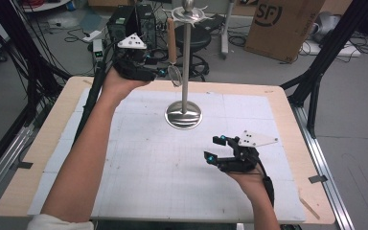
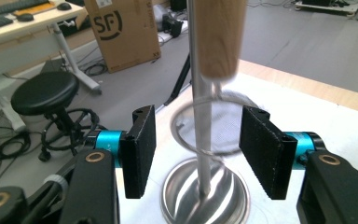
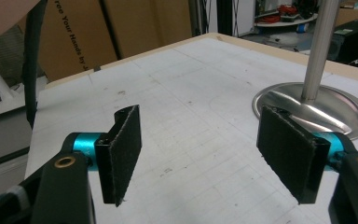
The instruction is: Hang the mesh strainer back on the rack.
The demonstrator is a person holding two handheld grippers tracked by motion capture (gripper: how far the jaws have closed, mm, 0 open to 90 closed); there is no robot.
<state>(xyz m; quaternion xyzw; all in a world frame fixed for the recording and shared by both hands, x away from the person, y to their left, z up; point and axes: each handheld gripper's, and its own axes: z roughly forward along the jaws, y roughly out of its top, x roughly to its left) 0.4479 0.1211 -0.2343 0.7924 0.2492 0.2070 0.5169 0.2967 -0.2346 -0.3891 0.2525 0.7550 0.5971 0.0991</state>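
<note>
A small wire strainer with a wooden handle (image 1: 171, 40) hangs from the hooked top of a steel stand (image 1: 186, 62) at the back of the table. My left gripper (image 1: 160, 72) is raised beside the strainer's ring (image 1: 175, 75). In the left gripper view the handle (image 2: 221, 37) hangs down above the gap, and the ring (image 2: 205, 126) sits between the open jaws of my left gripper (image 2: 198, 151) without touching either pad. My right gripper (image 1: 214, 148) rests low over the mat at front right. Its jaws (image 3: 205, 158) are open with nothing between them.
The stand's round base (image 1: 184, 116) sits on a white gridded mat (image 1: 139, 163) over a wooden tabletop; the right gripper view shows the base (image 3: 314, 107) just right of the jaws. Behind the table are a black stool (image 2: 44, 93), a cardboard box (image 1: 282, 24) and cables.
</note>
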